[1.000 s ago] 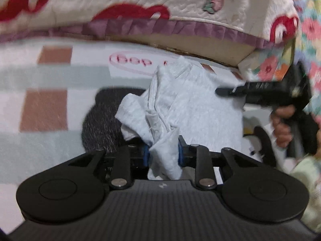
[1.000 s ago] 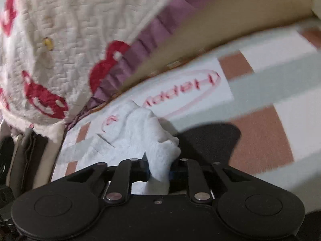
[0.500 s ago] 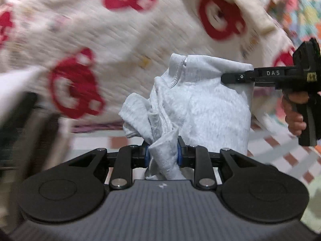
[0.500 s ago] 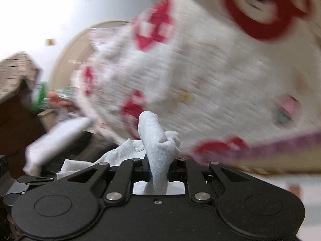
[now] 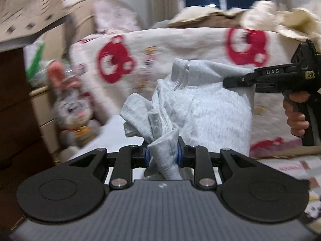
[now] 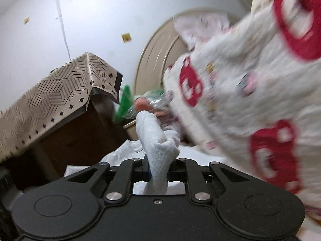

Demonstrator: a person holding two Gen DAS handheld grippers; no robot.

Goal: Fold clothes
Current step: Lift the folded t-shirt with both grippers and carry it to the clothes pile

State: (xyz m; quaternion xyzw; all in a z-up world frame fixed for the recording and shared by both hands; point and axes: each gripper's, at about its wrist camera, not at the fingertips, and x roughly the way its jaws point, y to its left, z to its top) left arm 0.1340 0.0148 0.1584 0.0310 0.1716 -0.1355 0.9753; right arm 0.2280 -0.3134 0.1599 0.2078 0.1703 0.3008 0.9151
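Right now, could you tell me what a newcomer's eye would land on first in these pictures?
Probably the crumpled pale grey knit garment hanging mid-frame, pinched between the left gripper below and the right gripper at its upper right corner. Behind it hangs a cream quilted blanket with big red prints. At left sits a grey plush rabbit with pink ears.

Left gripper (image 5: 162,150) fingers clamped on cloth; right gripper (image 6: 158,167) likewise clamped, hand (image 5: 297,113) gripping its handle.
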